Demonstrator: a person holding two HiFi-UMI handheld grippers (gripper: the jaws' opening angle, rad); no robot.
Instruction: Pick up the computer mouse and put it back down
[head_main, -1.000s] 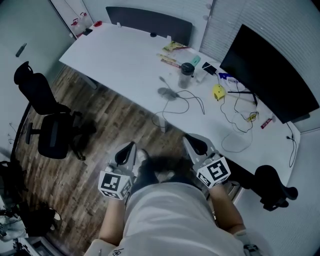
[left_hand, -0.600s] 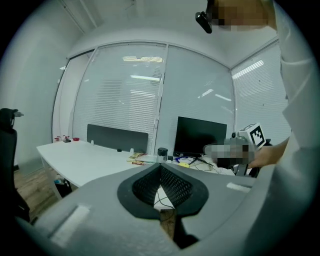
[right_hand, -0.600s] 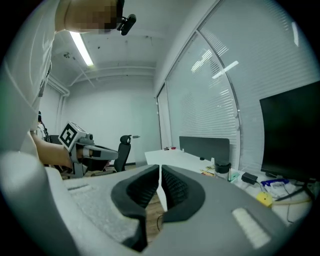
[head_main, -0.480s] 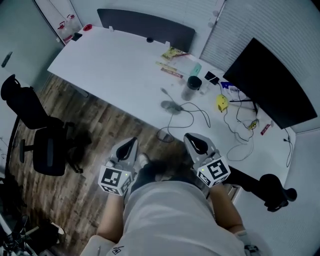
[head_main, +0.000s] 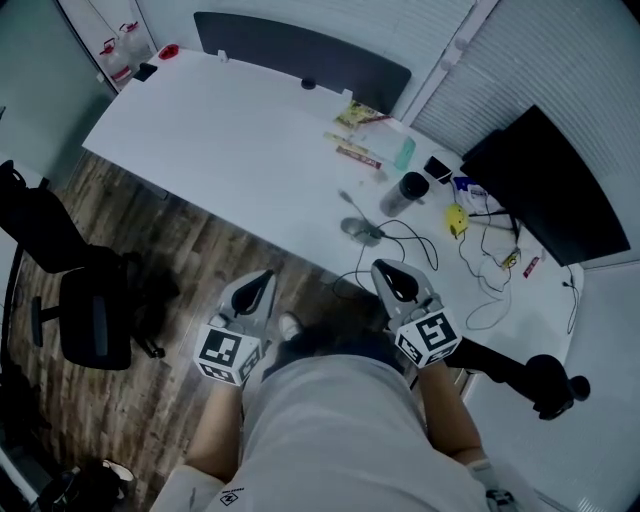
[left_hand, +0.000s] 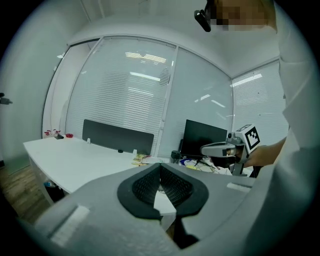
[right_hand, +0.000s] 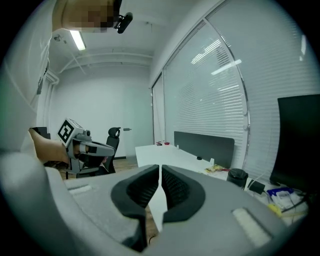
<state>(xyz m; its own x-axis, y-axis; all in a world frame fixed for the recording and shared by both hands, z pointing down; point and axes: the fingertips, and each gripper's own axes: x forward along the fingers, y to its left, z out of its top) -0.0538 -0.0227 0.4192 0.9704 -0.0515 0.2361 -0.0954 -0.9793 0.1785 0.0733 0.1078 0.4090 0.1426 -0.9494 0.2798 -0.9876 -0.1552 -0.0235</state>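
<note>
Right, both grippers are tucked in close to the body, a carrying pose for someone on the way in and not reaching for anything. The left gripper (head_main: 256, 282) has its jaws together with nothing between them, and the right gripper (head_main: 393, 277) is the same, pads closed on empty air. That makes sense: no point opening up until the target is within reach. The mouse (head_main: 358, 229) sits untouched on the tabletop (head_main: 230, 130), near the front edge, its cable looping off to the right, with the cup (head_main: 410, 191) near it and the monitor (head_main: 545, 185) further right. Compared with a second ago, the mouse has slid down the head view to lie just ahead of the right gripper, and the chair (head_main: 90, 315) has drifted toward the left edge, so the person is closing on the tabletop. Pickup not yet begun, I'd say.
</note>
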